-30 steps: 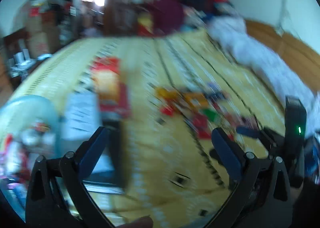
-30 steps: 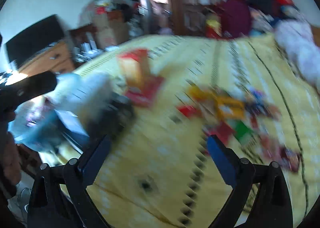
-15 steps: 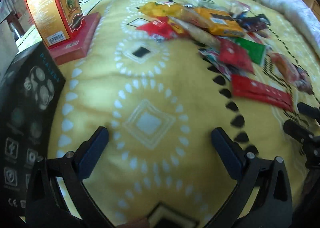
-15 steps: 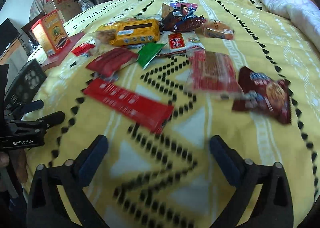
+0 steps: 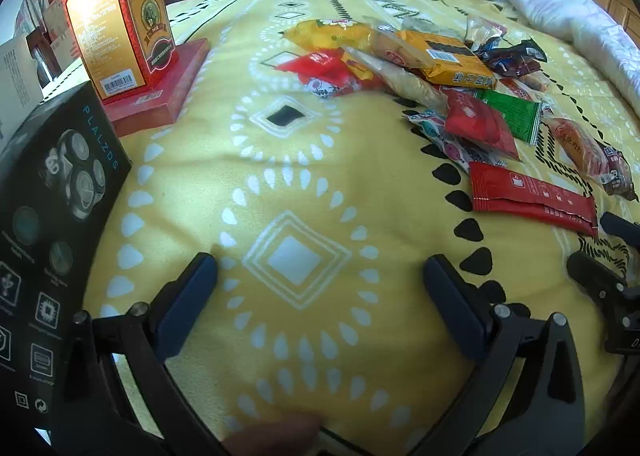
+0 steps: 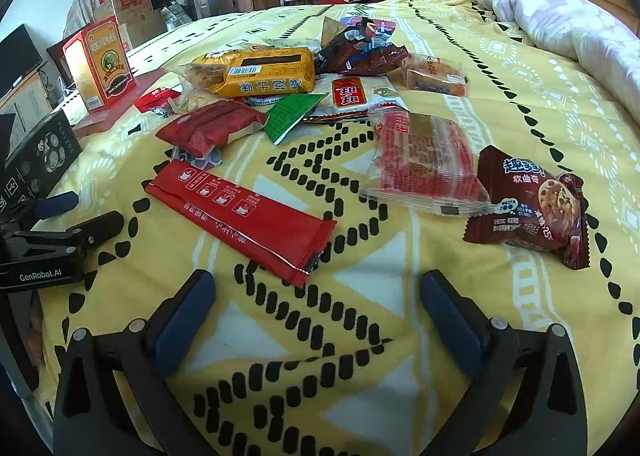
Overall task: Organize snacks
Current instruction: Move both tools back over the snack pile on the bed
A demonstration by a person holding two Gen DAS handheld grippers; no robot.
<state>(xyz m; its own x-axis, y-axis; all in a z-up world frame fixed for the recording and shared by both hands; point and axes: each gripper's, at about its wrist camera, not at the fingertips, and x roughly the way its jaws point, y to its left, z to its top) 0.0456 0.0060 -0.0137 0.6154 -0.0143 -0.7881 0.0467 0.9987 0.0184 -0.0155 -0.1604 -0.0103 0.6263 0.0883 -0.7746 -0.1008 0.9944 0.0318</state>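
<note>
Right wrist view: my right hand-held gripper (image 6: 316, 300) spread wide, empty | left hand-held gripper (image 5: 320, 280) likewise | long red packet (image 6: 240, 216) on bed (image 6: 400, 296).

- The left gripper (image 5: 320, 296) points steeply down, its jaws spread wide with nothing between them (only bare bedspread shows in the gap).
- Its blue finger pads (image 5: 188, 304) sit at equal height on either side, so the tool is held level, without roll.
- A fingertip (image 5: 272, 440) of the person shows at the bottom edge of the left wrist view, just under the gripper body.
- The right gripper (image 6: 316, 308) also tilts down, jaws at full spread and holding nothing.
- The two grippers sit side by side, close together but apart (each shows at the edge of the other's view).
</note>
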